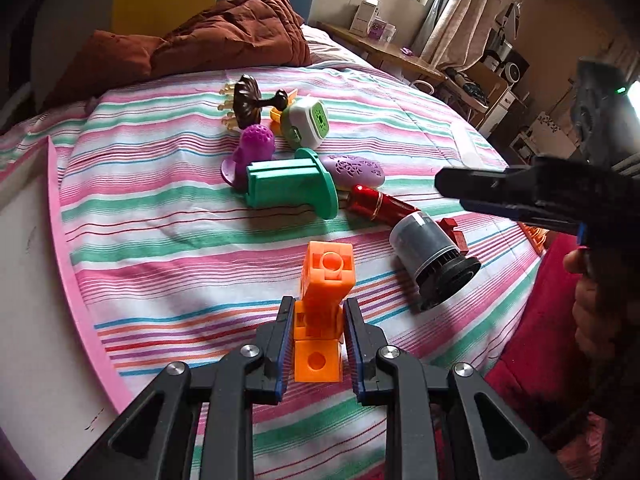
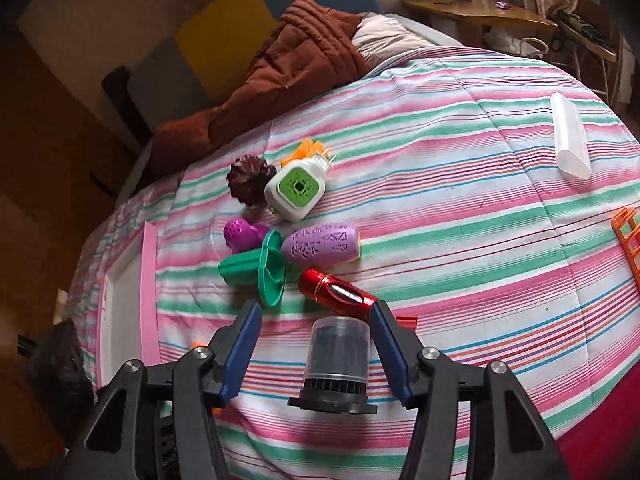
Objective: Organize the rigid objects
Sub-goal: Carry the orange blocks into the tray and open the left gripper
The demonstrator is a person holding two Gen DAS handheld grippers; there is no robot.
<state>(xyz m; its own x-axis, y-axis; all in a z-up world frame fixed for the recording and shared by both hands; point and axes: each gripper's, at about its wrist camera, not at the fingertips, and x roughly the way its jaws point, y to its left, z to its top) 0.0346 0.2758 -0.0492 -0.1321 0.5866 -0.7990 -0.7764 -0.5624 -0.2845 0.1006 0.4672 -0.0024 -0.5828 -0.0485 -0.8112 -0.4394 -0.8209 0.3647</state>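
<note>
On a striped bedspread (image 1: 168, 208), the left gripper (image 1: 318, 332) is clamped on an orange block toy (image 1: 324, 292). The right gripper (image 2: 316, 344) straddles a grey capped cylinder (image 2: 338, 354), pads not touching it; closing seems the next move. No container's contents are visible; an orange basket's (image 2: 630, 236) edge shows.

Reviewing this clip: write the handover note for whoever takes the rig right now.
Left tool: shut on the orange block, above the bed.
Right tool: open, straddling the grey canister, pads not touching it.
Red tube, green piece, purple case and the rest lie clustered mid-bed.
Done: block gripped.
Left: place the block, grab the canister, sort the cluster.
</note>
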